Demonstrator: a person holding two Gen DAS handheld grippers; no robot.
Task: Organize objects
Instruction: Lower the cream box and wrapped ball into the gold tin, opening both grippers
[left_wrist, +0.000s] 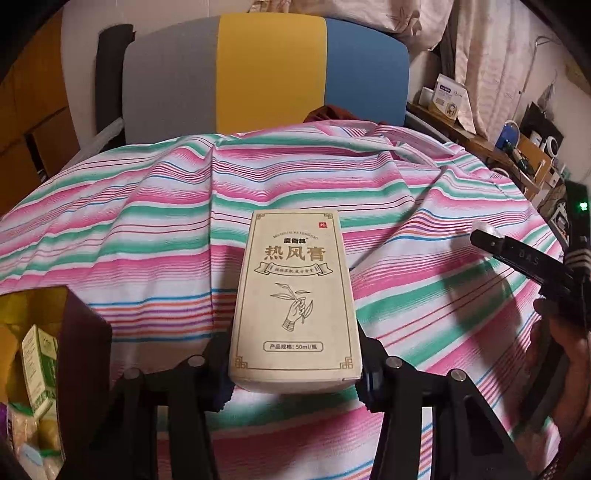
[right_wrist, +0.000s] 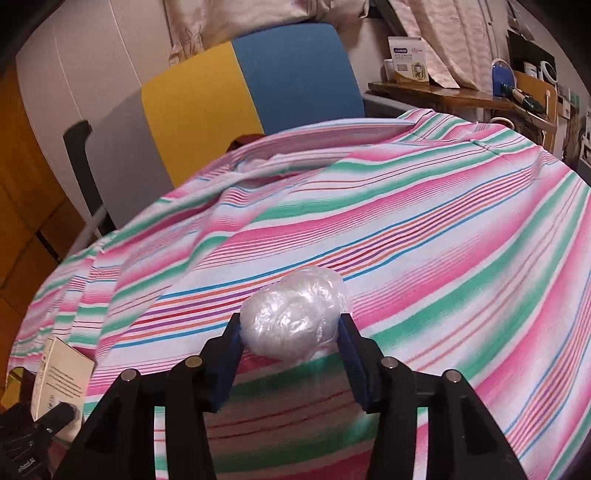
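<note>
A tall beige carton (left_wrist: 295, 295) with printed characters and a drawing of a hand stands between the jaws of my left gripper (left_wrist: 295, 369), which is shut on its lower sides. It is held over the striped pink, green and white cloth (left_wrist: 147, 229). My right gripper (right_wrist: 291, 332) is shut on a crumpled clear plastic bundle (right_wrist: 295, 314), its blue pads (right_wrist: 229, 354) pressing both sides. In the left wrist view, one of the right gripper's fingers (left_wrist: 517, 258) reaches in from the right. The carton's side (right_wrist: 62, 373) shows at the lower left of the right wrist view.
A dark open container (left_wrist: 74, 350) at the lower left holds several small packets, one a green and white box (left_wrist: 38, 365). Behind the cloth stands a chair with a grey, yellow and blue back (left_wrist: 266, 74). A cluttered wooden shelf (left_wrist: 480, 140) runs along the right.
</note>
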